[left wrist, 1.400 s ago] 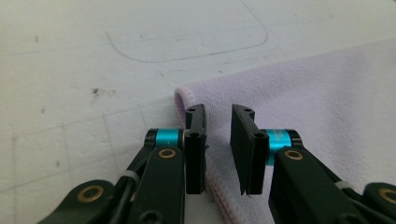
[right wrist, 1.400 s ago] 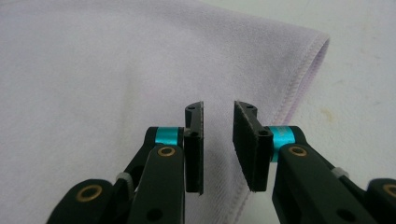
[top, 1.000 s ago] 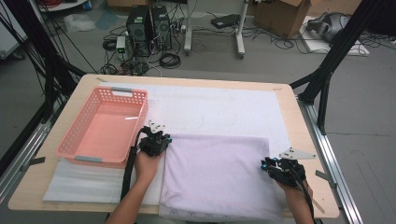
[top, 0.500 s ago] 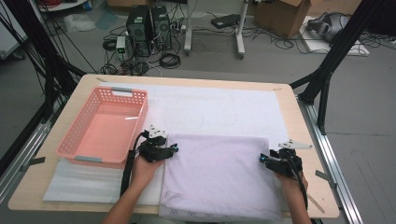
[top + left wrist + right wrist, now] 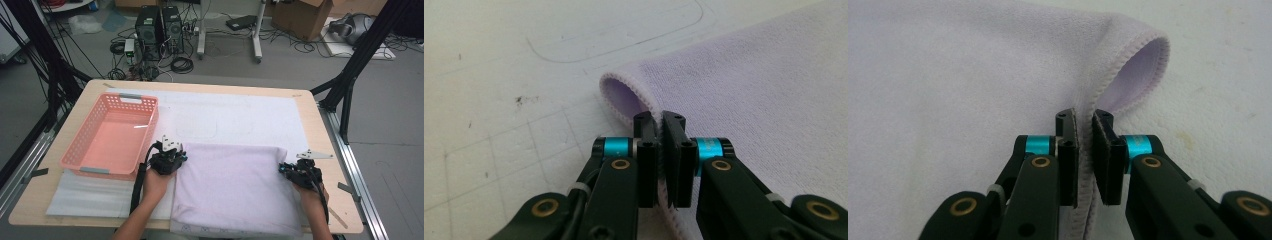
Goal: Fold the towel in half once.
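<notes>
High view: a folded lilac towel [image 5: 235, 187] lies on the white mat [image 5: 235, 117] at the near edge of the counter [image 5: 320, 150], just right of an empty pink basket [image 5: 112, 137]. The left gripper [image 5: 170, 159] and right gripper [image 5: 296, 172] sit at its two far corners.

Left gripper view: the jaws have just been closing and now pinch the towel's hemmed edge [image 5: 663, 165] beside the open fold.

Right gripper view: the jaws, also just closed, clamp the hem [image 5: 1087, 200] below the looped corner.

The risk: each bite is thin and may catch just one layer, so a lift could let the fold fall open or the hem slip free.
</notes>
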The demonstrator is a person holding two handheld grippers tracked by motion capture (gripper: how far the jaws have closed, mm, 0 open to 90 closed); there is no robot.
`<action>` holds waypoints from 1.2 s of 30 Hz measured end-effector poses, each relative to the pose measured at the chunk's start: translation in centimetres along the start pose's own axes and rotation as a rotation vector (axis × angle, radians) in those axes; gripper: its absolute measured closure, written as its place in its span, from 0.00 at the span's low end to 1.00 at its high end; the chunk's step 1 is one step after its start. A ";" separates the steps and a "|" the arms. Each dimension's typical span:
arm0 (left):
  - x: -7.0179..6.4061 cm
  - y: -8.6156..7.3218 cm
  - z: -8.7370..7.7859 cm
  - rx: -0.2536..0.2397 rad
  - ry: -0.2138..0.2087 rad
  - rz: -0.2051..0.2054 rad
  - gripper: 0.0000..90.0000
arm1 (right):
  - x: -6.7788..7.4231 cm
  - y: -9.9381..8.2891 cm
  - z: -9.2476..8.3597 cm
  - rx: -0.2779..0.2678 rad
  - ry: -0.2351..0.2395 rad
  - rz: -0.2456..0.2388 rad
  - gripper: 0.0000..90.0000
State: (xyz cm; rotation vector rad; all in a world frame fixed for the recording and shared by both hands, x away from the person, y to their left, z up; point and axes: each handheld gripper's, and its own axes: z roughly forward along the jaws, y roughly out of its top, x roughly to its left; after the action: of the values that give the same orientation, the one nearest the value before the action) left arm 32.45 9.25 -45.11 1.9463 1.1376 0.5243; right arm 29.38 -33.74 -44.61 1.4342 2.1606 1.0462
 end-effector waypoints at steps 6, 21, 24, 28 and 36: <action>-0.4 0.0 -0.2 -0.011 0.020 0.030 0.96 | 0.0 -0.1 0.0 -0.007 0.001 -0.005 0.91; 0.9 3.3 -0.2 -0.123 0.006 -0.098 0.96 | -0.7 1.5 -0.7 -0.127 -0.038 -0.009 0.94; 1.6 4.6 0.4 -0.140 0.010 -0.124 0.96 | -0.9 2.7 -0.4 -0.150 -0.058 -0.006 0.94; 2.9 5.8 1.8 -0.151 0.019 -0.175 0.96 | -1.6 4.7 0.2 -0.164 -0.083 -0.015 0.94; 4.5 7.0 4.3 -0.155 0.051 -0.206 0.96 | -3.3 8.2 2.8 -0.142 -0.121 -0.006 0.94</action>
State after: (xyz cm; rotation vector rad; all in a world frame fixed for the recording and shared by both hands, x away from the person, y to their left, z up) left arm 41.35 9.30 -42.22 1.6700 1.2749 0.5364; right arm 37.80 -33.84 -40.81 1.3885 1.9638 1.0593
